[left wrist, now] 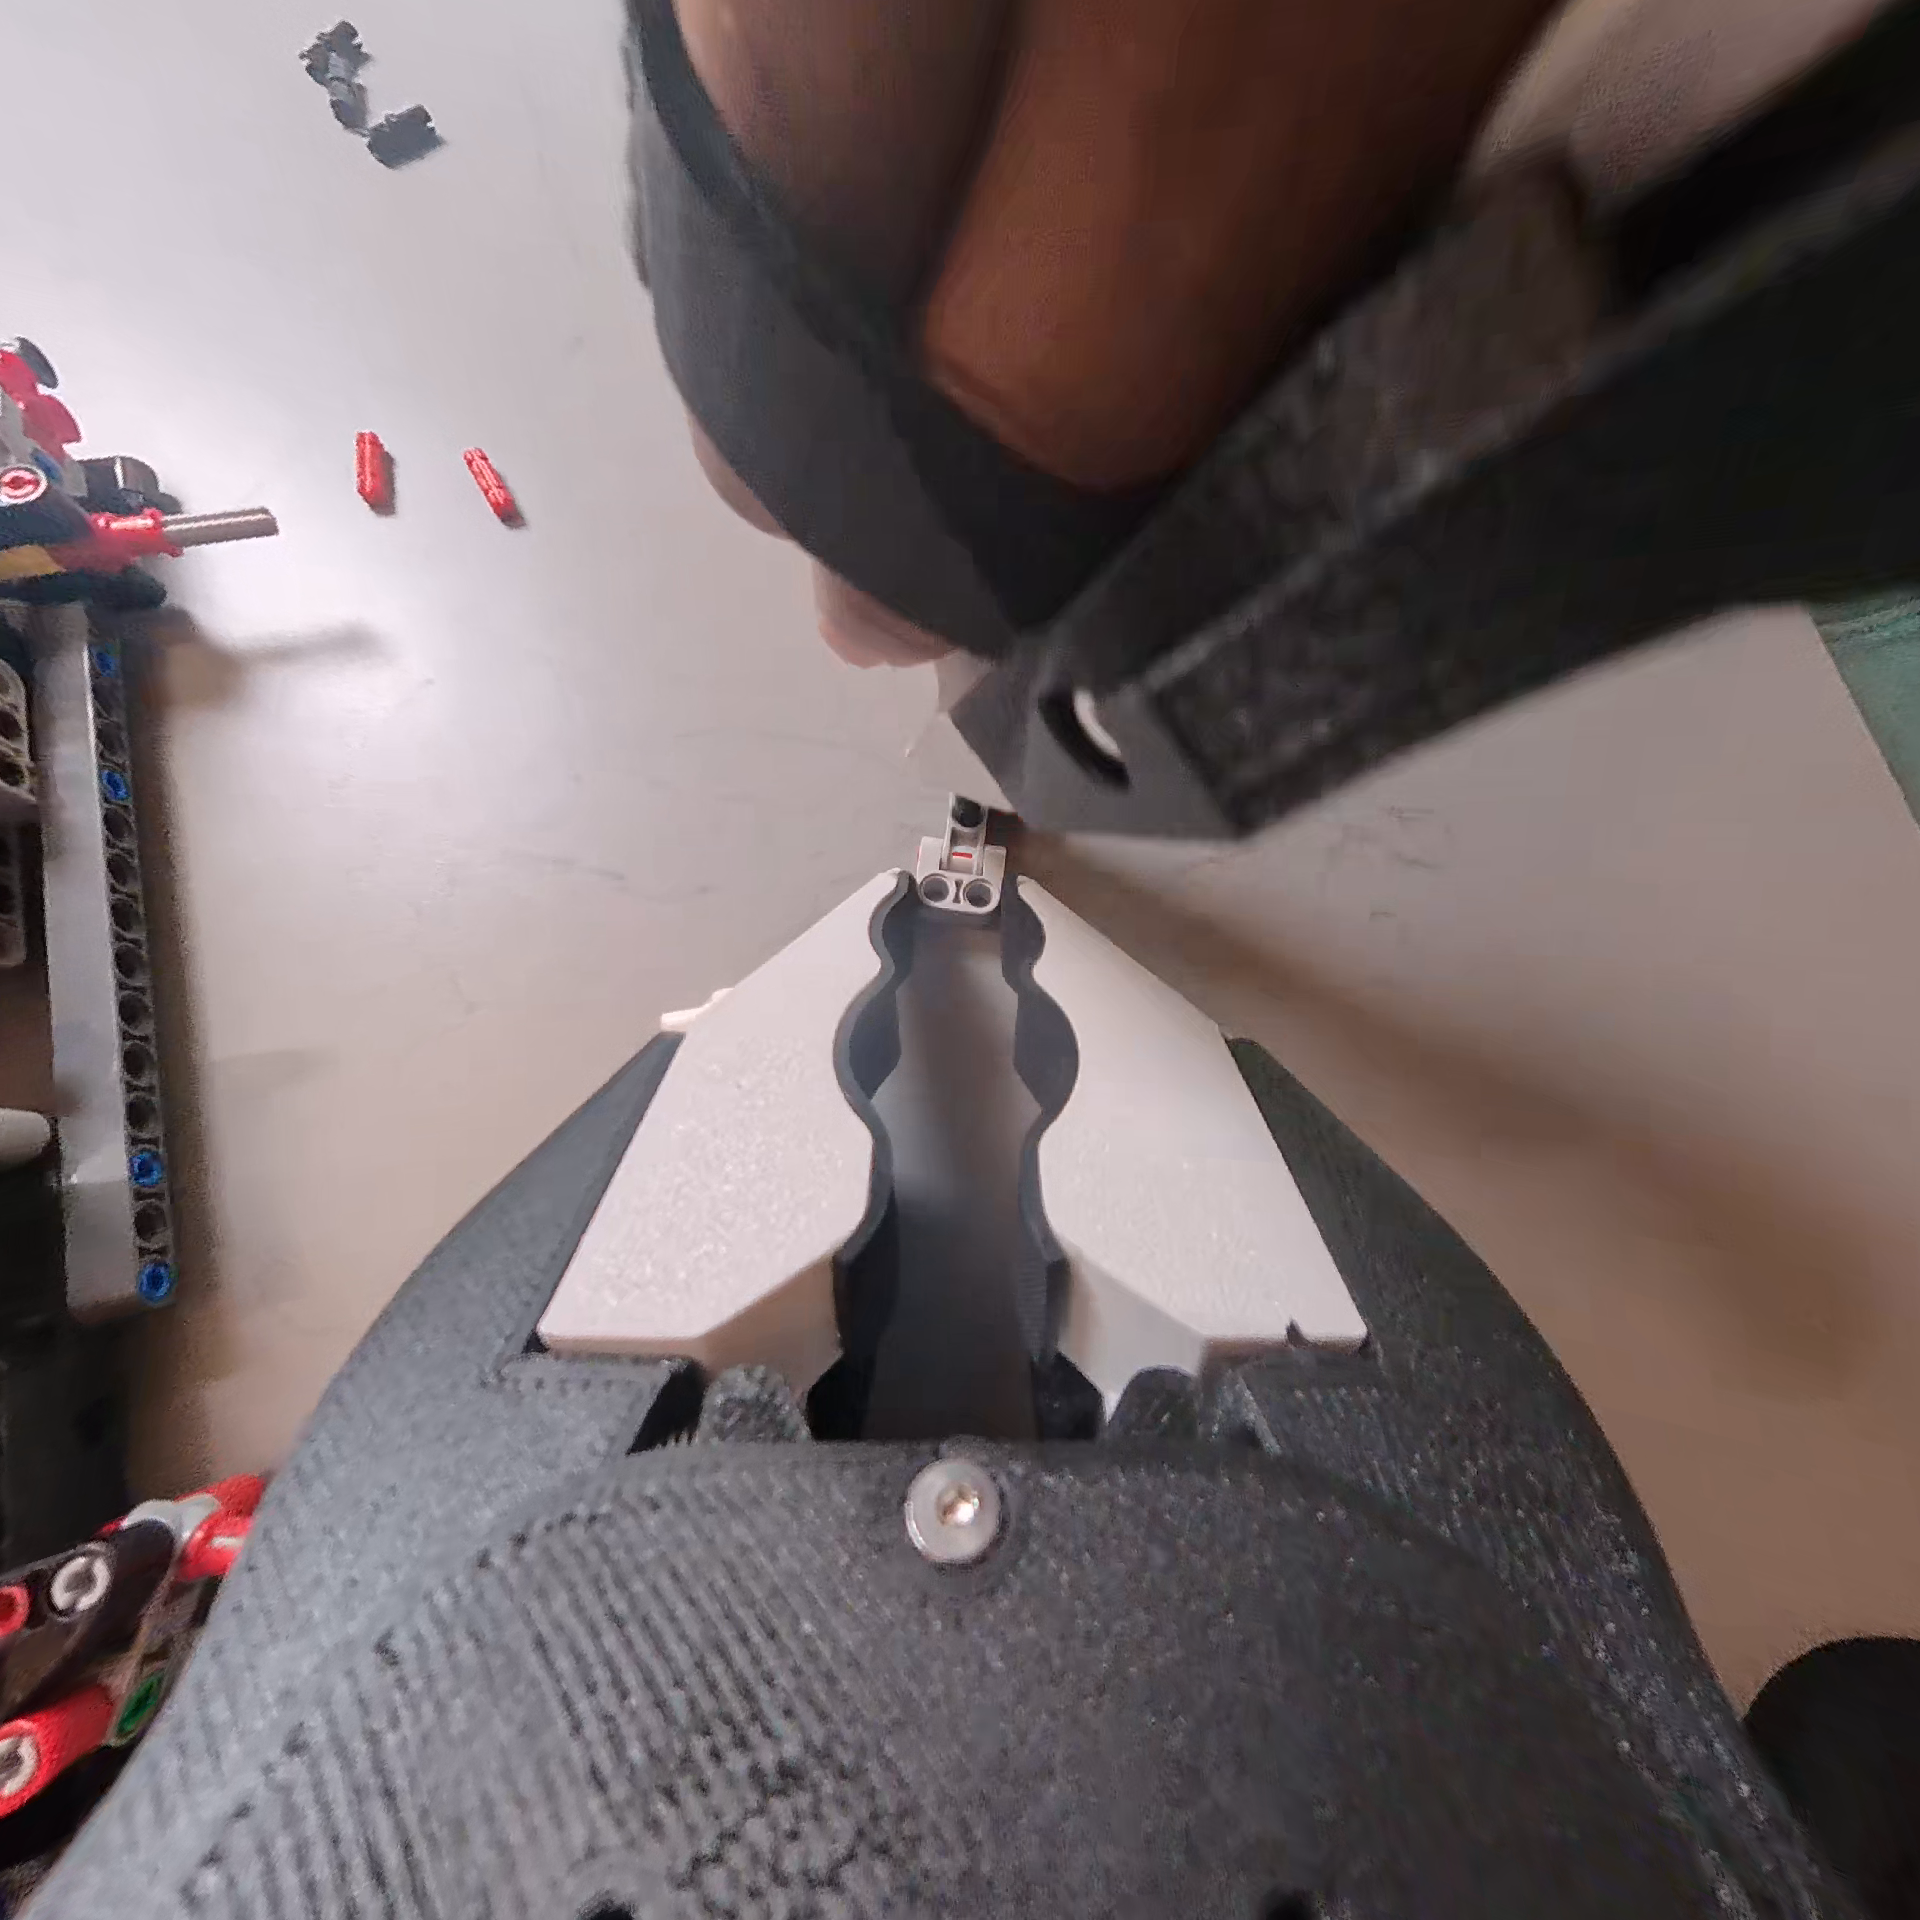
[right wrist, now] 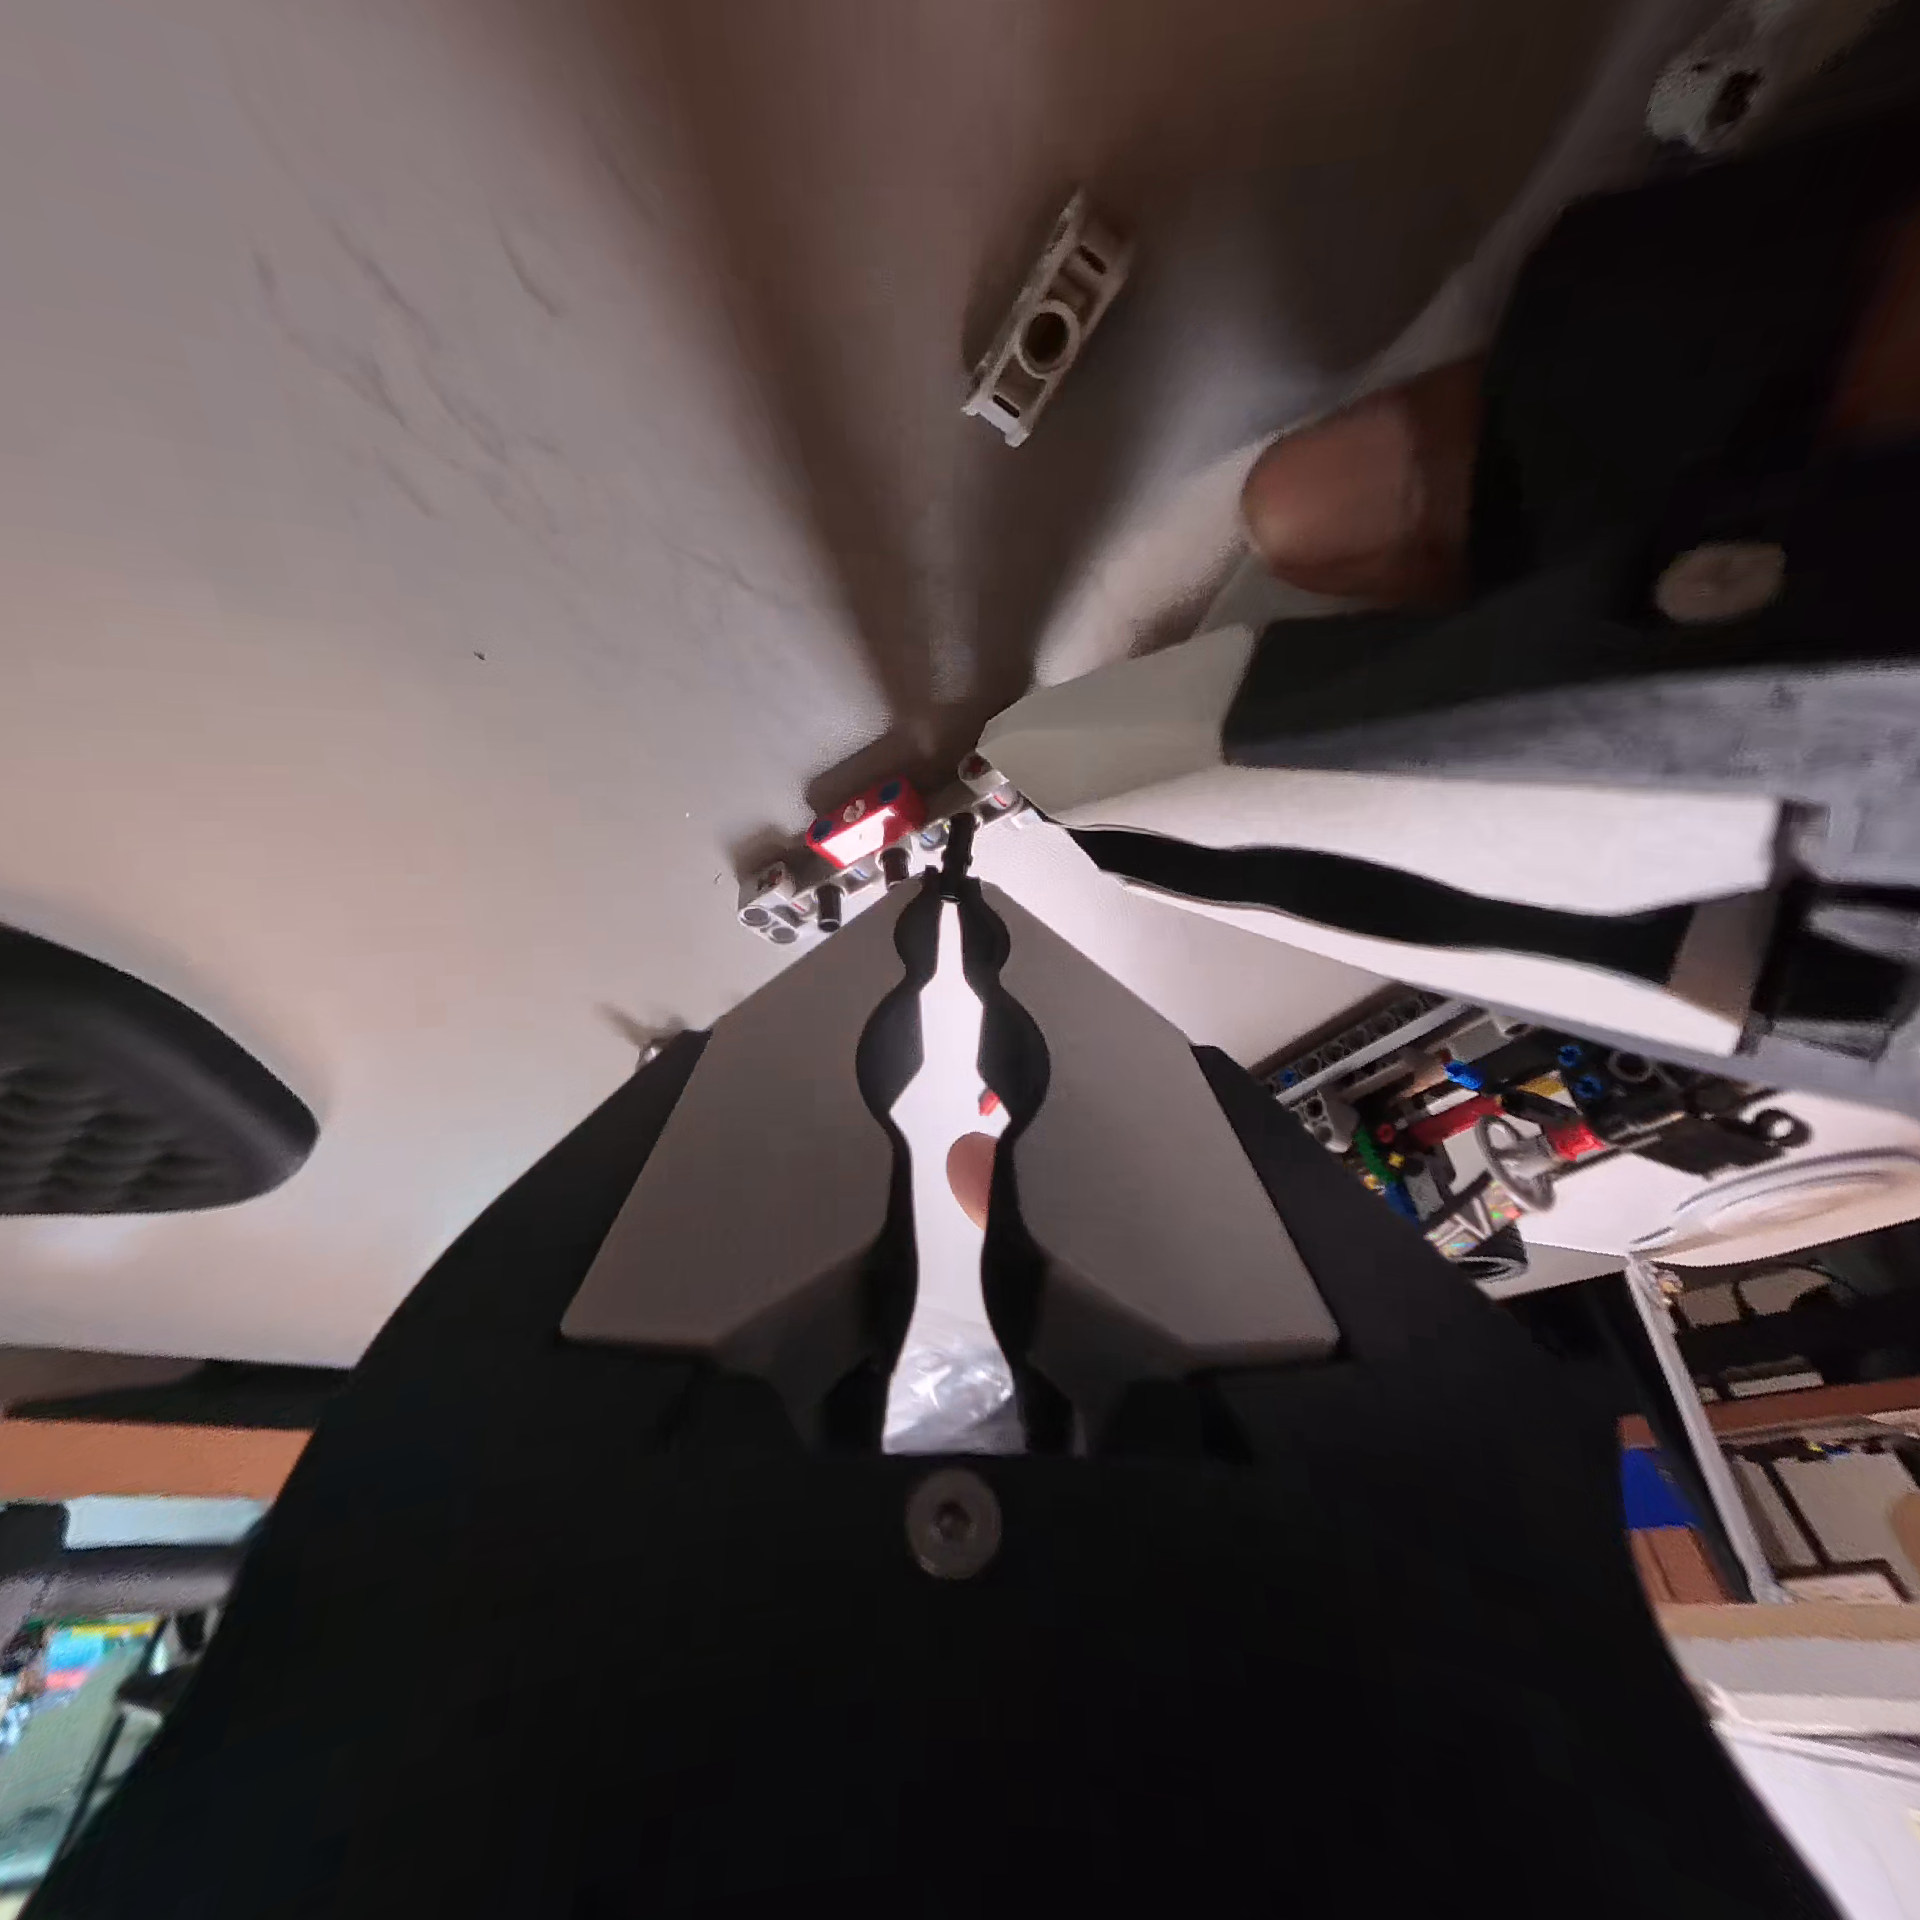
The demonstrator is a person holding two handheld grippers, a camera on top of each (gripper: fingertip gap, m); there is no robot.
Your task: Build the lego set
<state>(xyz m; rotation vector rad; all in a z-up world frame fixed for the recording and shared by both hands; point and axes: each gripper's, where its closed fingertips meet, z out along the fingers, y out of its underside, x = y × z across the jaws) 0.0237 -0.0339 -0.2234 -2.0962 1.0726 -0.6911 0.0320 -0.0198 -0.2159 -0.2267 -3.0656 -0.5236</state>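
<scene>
Pale bench (right wrist: 364, 520) carries a grey pin-studded lego beam (right wrist: 883, 862) with a red block, gripped endwise by the left tool (left wrist: 961, 883) at twelve o'clock. Right tool (right wrist: 951, 883) pinches a black pin (right wrist: 958, 842); I'd align it squarely before pressing.

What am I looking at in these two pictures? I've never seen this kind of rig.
A person holds a handheld two-finger gripper in each hand; each carries a camera looking forward along its fingers.

In the left wrist view, the left gripper is shut on a small grey Lego assembly, with the person's hand and the other gripper looming above.

In the right wrist view, the right gripper is shut on a thin black pin, pointed at the same assembly, which carries a red block.

On the white table lie two red pieces, dark pieces, a loose white piece and a partly built model.
</scene>
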